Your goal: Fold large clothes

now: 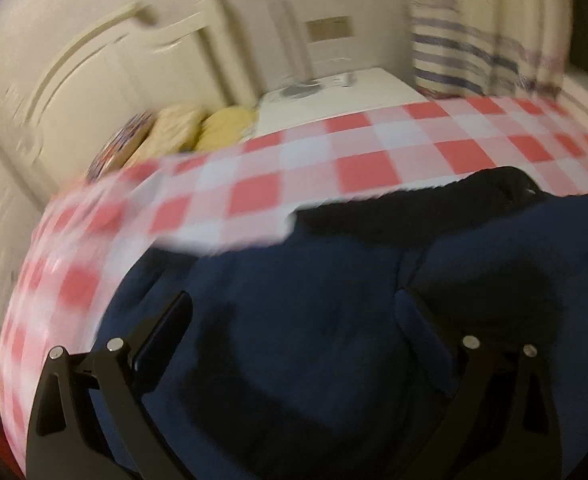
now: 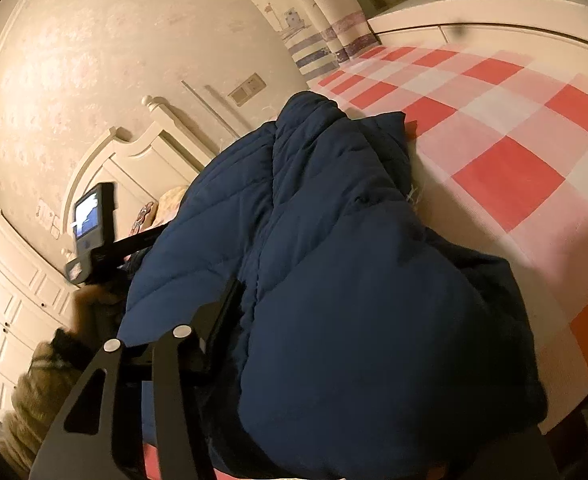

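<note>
We have the navy padded jacket (image 2: 334, 248) lying bunched on the bed's red-and-white checked cover (image 2: 506, 176), its bulk heaped toward the near edge and a quilted panel running away toward the headboard (image 2: 133, 152); we judge the fold to be mid-way, with a thick layer being gathered over the body of the garment. The left tool (image 1: 298, 300) hangs over the navy cloth with its fingers well apart and nothing pinched between them; the next move, we think, calls for lowering it onto a free edge and closing there. Of the right tool (image 2: 229, 300) we see only one finger beside the jacket, the other hidden under the fabric, so we cannot tell whether it is clamped on the cloth. The right view alone shows the left tool's handle and its small screen (image 2: 87, 216) at the far left, with a furry sleeve (image 2: 45, 392); the left view alone shows pillows (image 1: 197, 128) and a dark lining (image 1: 414, 208).
</note>
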Demonstrator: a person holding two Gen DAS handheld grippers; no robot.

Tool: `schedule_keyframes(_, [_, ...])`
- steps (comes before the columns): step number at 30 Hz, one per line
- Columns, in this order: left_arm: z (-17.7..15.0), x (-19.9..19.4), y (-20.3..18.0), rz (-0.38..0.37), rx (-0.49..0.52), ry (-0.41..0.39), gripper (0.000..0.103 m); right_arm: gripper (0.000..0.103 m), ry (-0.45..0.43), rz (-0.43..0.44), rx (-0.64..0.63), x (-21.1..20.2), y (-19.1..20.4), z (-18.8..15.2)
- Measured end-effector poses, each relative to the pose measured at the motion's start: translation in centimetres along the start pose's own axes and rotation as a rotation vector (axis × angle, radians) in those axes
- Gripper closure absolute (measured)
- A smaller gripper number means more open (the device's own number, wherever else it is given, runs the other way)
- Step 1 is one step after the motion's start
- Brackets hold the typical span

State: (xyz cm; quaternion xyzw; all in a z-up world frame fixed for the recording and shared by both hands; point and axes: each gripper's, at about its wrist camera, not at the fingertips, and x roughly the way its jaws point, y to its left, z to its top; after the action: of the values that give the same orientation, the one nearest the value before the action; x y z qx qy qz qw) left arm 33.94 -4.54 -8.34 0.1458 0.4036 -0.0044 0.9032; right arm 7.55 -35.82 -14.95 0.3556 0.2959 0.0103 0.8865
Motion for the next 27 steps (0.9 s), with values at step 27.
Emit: schedule_keyframes(27, [-19.0, -13.5, 0.9, -0.384, 0.194, -0.110, 0.009, 0.075, -0.168, 0.001, -0.215, -5.6, 7.4, 3.5])
